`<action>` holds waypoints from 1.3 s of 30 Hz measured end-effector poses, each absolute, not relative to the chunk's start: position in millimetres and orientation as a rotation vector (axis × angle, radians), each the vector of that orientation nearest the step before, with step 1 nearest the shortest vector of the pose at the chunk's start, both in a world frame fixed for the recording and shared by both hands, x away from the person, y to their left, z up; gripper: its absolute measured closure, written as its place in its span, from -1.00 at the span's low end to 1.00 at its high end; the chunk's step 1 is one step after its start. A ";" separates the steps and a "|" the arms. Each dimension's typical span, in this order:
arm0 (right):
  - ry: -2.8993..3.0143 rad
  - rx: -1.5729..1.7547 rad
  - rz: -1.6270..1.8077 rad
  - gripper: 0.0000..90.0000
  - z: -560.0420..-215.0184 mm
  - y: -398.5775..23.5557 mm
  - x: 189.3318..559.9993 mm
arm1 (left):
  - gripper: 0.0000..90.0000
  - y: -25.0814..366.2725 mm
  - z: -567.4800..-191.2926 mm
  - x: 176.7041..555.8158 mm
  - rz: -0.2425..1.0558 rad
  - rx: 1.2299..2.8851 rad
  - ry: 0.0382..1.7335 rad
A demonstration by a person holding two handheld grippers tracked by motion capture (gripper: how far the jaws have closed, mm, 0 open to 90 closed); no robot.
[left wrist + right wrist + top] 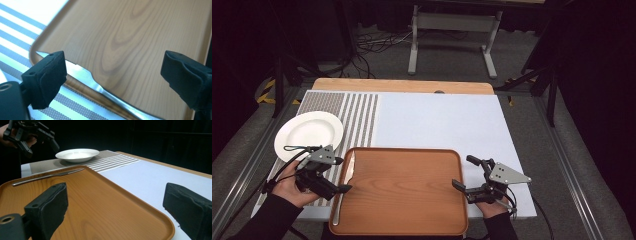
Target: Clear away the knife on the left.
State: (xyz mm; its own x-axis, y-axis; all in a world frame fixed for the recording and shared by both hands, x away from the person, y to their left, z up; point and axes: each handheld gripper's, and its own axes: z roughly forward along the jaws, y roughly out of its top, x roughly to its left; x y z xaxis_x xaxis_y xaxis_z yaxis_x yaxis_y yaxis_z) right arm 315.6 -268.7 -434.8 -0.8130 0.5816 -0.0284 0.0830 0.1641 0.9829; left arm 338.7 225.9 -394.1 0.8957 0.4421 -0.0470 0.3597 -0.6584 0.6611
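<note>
A: Nearest to us, what do we see at the left gripper [343,175]?

B: Its jaws stand wide apart with nothing between them. We hold them over the left rim of the wooden tray [412,200]. In the left gripper view the knife [87,77] lies just below and beyond the near jaw, along that rim, apart from both jaws.

A: And the right gripper [465,172]?

B: Also gaping, empty. It sits at the tray's right edge, low over the white cover of the worktop [442,120]. From the right gripper view the tray spreads between the jaws, and the knife [47,177] rests on its far side, well apart from them.

A: So where is the knife, from above?

B: Flat in the tray against its left wall [343,187], blade pointing away from us.

A: Farther out?

B: A white plate [308,134] sits on the striped mat [357,115], just beyond our left hand [292,185]. In the right gripper view the left gripper [41,141] hovers near that plate [77,155].
</note>
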 end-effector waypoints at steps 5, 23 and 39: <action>2.047 0.635 1.688 -0.85 -435.0 -268.8 315.5 | -0.99 233.0 -395.3 335.9 0.188 2.279 0.550; 2.048 0.637 1.678 -0.86 -436.6 -272.7 317.3 | -1.00 261.3 -424.3 321.0 0.338 1.820 0.518; 2.053 0.643 1.637 -0.89 -440.1 -276.1 319.5 | -1.00 275.0 -470.9 313.0 0.355 1.716 0.577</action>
